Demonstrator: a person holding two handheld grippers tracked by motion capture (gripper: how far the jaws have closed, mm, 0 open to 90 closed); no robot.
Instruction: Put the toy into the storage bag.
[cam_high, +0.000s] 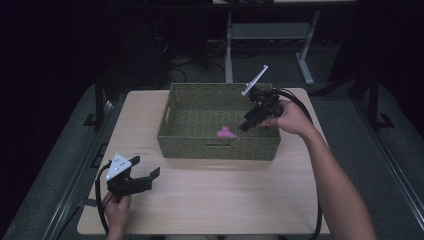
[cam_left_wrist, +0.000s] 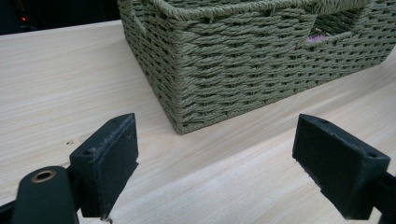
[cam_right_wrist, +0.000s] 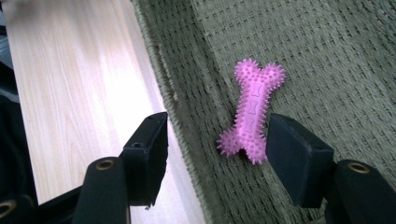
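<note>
A pink spiky bone-shaped toy (cam_high: 226, 132) lies flat on the floor of a green woven basket (cam_high: 217, 150) at the table's middle. My right gripper (cam_high: 247, 125) hangs over the basket's right part, pointing down at the toy. In the right gripper view its jaws (cam_right_wrist: 219, 140) stand apart above the toy (cam_right_wrist: 252, 112) and the pads do not touch it. My left gripper (cam_high: 146, 166) is held low over the table's front left, open and holding nothing. In the left gripper view it (cam_left_wrist: 215, 158) faces a corner of the basket (cam_left_wrist: 243, 70).
The light wooden table (cam_high: 225, 200) has bare room in front of the basket and to its left. Each gripper trails a black cable. Dark floor and metal desk legs (cam_high: 305, 65) lie beyond the table's far edge.
</note>
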